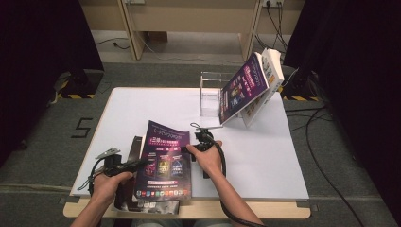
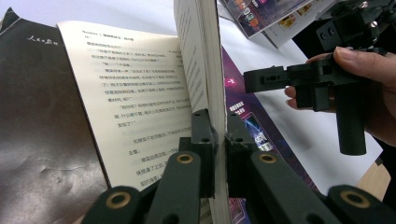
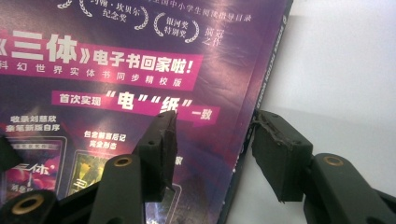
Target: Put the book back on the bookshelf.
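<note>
A book with a purple cover [image 1: 163, 163] lies near the table's front edge. My left gripper [image 2: 217, 126] is shut on a sheaf of its pages together with the purple cover, holding them up on edge. A printed page [image 2: 135, 102] lies open beside them, with a dark brown cover sheet [image 2: 42, 135] to its left. In the high view the left gripper [image 1: 137, 164] sits at the book's left edge. My right gripper [image 3: 212, 126] is open and straddles the book's spine edge [image 3: 247, 135], one jaw over the cover and the other over the table. Its pads do not press on the book.
At the back right a clear acrylic stand [image 1: 210, 94] holds a leaning purple book [image 1: 243, 90], with a white book [image 1: 272, 71] behind it. The white table [image 1: 265, 151] ends in a wooden strip at the front. Cables trail from both grippers.
</note>
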